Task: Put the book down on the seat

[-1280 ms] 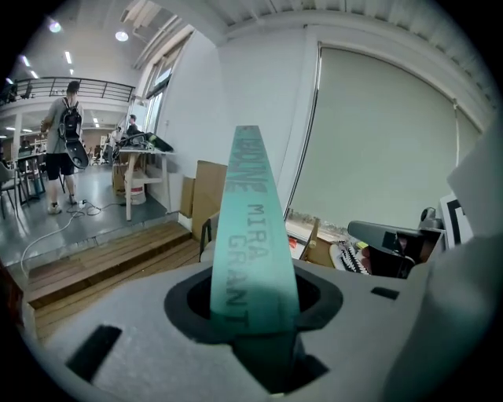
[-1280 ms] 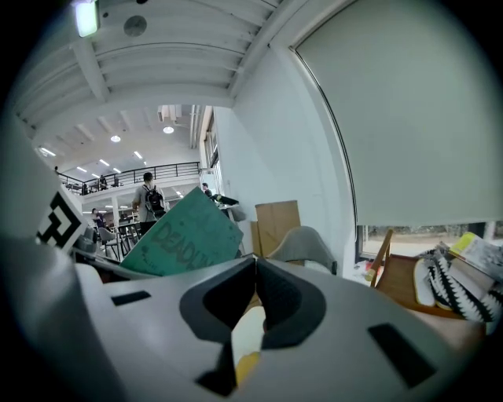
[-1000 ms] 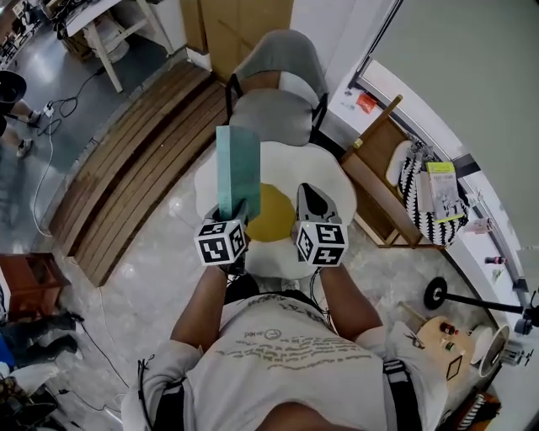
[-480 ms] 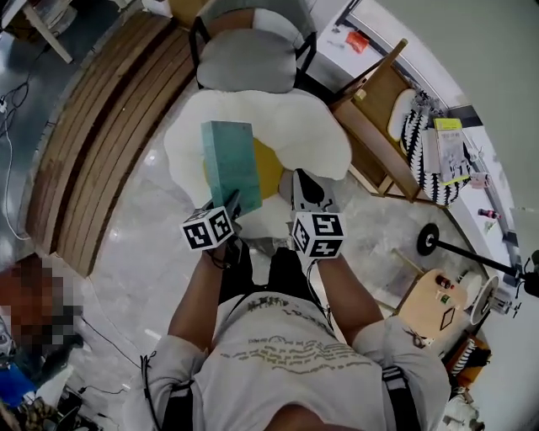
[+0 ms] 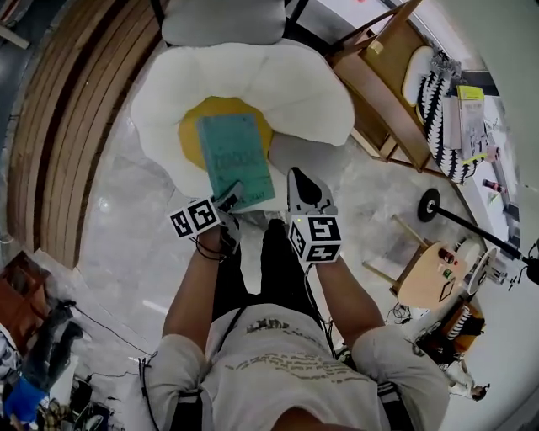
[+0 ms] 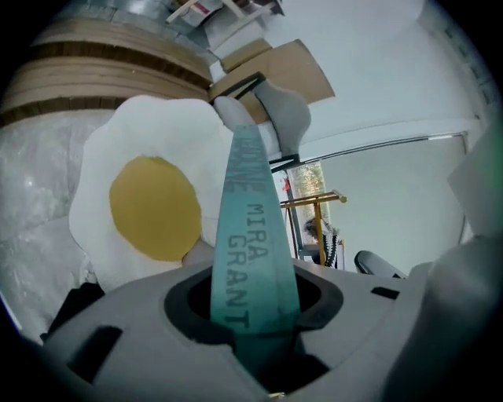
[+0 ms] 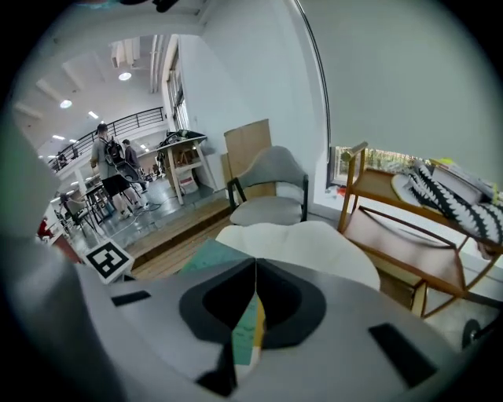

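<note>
A teal book [image 5: 235,159] lies tilted over the yellow centre [image 5: 194,126] of a fried-egg-shaped white seat cushion [image 5: 278,84]. My left gripper [image 5: 229,199] is shut on the book's near edge. In the left gripper view the book's spine [image 6: 250,235] stands between the jaws, with the cushion [image 6: 141,157] behind it. Whether the book rests on the cushion I cannot tell. My right gripper [image 5: 305,187] hangs beside the book on its right, shut and empty; in the right gripper view its jaws [image 7: 255,302] meet over the book's cover [image 7: 212,255].
A grey chair [image 5: 223,18] stands just behind the cushion. A wooden rack [image 5: 383,93] holding a striped pillow [image 5: 438,109] is at the right, a slatted wooden platform [image 5: 59,109] at the left. A round wooden stool [image 5: 431,274] is near my right leg.
The book has come down from upright to a low tilt over the cushion's yellow centre, still gripped by the left gripper. My head has tipped further down; the right gripper stayed alongside.
</note>
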{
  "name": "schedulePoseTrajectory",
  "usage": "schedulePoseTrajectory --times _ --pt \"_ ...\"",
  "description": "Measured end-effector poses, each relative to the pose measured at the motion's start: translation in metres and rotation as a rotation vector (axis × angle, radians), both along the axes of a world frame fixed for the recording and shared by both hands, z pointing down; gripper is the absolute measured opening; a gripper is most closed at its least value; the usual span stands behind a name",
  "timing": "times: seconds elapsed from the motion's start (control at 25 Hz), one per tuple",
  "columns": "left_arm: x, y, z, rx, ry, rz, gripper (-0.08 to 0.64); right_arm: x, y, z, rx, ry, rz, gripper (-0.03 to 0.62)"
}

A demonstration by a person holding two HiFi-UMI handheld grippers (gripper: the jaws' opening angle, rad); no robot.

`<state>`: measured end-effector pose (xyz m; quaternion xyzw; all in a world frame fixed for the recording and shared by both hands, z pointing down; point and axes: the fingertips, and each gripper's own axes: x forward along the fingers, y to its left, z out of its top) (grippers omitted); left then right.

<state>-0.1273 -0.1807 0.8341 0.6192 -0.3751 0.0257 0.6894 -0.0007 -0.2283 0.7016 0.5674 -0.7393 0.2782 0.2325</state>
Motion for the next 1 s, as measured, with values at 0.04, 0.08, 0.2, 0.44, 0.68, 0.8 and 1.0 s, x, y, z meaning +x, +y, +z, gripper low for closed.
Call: schedulePoseTrajectory --times 0.04,0.08,0.2,0.44,0.68,0.8,1.0 --pt "0.004 0.002 0.013 -0.020 0.031 -0.006 0.164 0.002 0.004 0.010 -0.013 -0.002 0.003 0.028" --pt "0.008 0.003 0.024 -0.034 0.067 -0.015 0.164 0.004 0.008 0.019 -0.024 -0.003 0.006 0.028" --pt "0.017 0.005 0.054 -0.059 0.184 -0.047 0.164 0.008 0.022 0.047 -0.060 -0.015 0.017 0.028" --pt "0.028 0.023 0.117 -0.116 0.323 -0.148 0.164 0.023 0.054 0.106 -0.136 -0.017 0.029 0.028" --pt "0.060 0.032 0.170 -0.133 0.355 -0.115 0.164 0.043 0.074 0.149 -0.194 -0.015 0.049 0.028" --pt "0.075 0.037 0.189 -0.139 0.367 -0.086 0.164 0.050 0.084 0.163 -0.219 -0.017 0.052 0.028" --pt "0.084 0.043 0.220 -0.148 0.368 -0.093 0.166 0.060 0.095 0.177 -0.250 -0.021 0.050 0.028"
